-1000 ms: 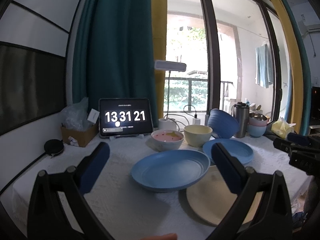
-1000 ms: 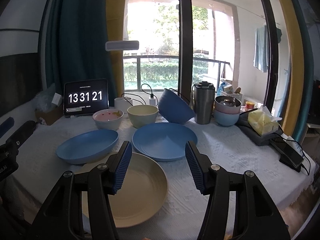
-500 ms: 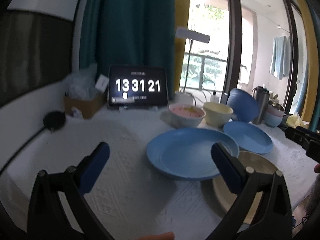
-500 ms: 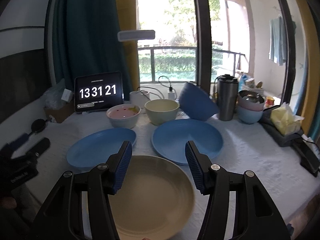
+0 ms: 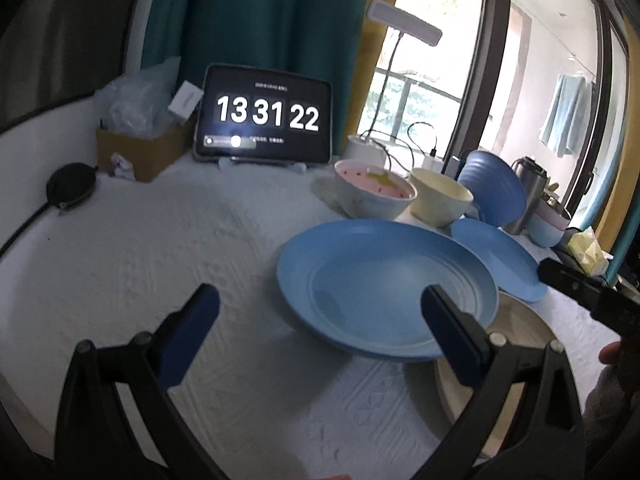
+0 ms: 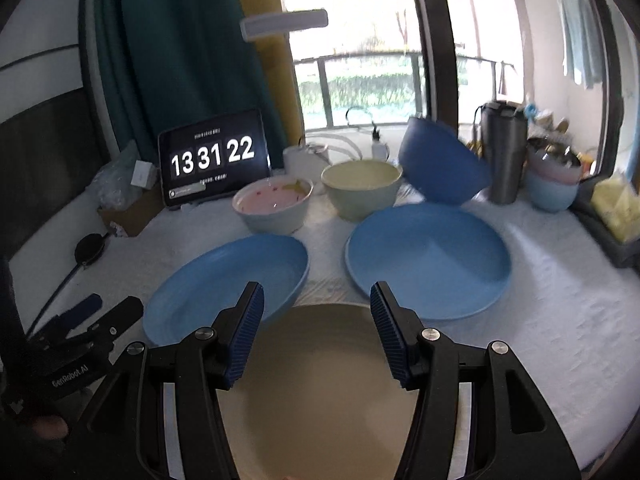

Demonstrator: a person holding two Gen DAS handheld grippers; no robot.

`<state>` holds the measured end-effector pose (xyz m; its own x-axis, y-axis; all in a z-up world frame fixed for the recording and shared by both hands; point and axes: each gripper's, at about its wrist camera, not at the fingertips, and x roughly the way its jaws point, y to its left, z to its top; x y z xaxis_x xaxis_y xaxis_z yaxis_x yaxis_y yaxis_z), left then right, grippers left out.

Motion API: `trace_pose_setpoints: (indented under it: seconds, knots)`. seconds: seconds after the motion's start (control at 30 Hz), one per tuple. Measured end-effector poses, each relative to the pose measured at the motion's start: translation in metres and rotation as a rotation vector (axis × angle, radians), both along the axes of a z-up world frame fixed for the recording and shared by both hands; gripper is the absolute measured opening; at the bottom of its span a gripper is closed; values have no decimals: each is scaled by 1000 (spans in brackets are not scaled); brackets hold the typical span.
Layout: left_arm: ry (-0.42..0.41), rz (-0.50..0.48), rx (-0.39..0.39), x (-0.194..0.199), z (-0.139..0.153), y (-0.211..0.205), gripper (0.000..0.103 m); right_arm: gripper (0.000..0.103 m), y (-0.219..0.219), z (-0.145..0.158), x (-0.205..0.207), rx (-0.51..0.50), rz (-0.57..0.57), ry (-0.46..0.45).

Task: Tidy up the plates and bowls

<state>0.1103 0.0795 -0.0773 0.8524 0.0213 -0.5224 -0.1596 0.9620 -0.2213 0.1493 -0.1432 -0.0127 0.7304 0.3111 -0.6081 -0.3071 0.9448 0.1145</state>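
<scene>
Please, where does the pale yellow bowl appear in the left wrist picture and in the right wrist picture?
Left wrist view: the pale yellow round bowl stands right of centre, between the pink-lined white bowl and the tilted dark blue bowl.
Right wrist view: the pale yellow round bowl stands just above centre, between the same two bowls.
Shared landmark: the black tablet clock reading 13 31 22, behind and to the left of it.

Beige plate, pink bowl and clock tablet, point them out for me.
Beige plate (image 6: 320,380): right wrist view, bare centre.
Pink bowl (image 6: 274,197): right wrist view, inside.
Clock tablet (image 5: 266,114): left wrist view, screen.
</scene>
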Motion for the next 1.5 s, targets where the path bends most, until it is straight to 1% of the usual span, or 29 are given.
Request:
trace_pose_setpoints:
  seconds: [0.13, 0.23, 0.27, 0.4, 0.43, 0.47, 0.5, 0.57, 0.7, 0.77, 1.03, 1.37, 1.5]
  knots:
    - [39, -19, -33, 9, -8, 1, 100, 58, 7, -11, 14, 25, 11, 68]
    - [75, -34, -58, 15, -14, 1, 89, 57, 14, -19, 22, 35, 24, 111]
    - [89, -39, -69, 18, -16, 1, 87, 56, 16, -21, 25, 36, 27, 122]
    - [111, -50, -86, 23, -20, 2, 82, 44, 24, -31, 32, 28, 41, 161]
    - [118, -56, -90, 24, -21, 1, 79, 40, 25, -32, 33, 29, 44, 167]
    - [128, -65, -96, 26, -22, 1, 73, 39, 26, -33, 35, 28, 47, 177]
    - [135, -70, -103, 27, -23, 1, 71, 37, 26, -34, 35, 33, 53, 181]
    - [151, -84, -128, 29, -26, 1, 64, 34, 29, -34, 36, 31, 66, 184]
    - [163, -77, -134, 30, -28, 0, 59, 29, 34, -33, 35, 25, 93, 187]
    - [163, -71, -137, 29, -28, 2, 54, 29, 35, -33, 35, 20, 93, 183]
    - [154, -83, -129, 22, -26, -1, 53, 28, 32, -30, 28, -3, 90, 158]
    - [98, -111, -67, 6, -10, -18, 53, 28, 20, -23, 16, -8, 70, 136]
    - [88, -129, -56, 2, -5, -25, 53, 28, 15, -19, 9, -8, 61, 124]
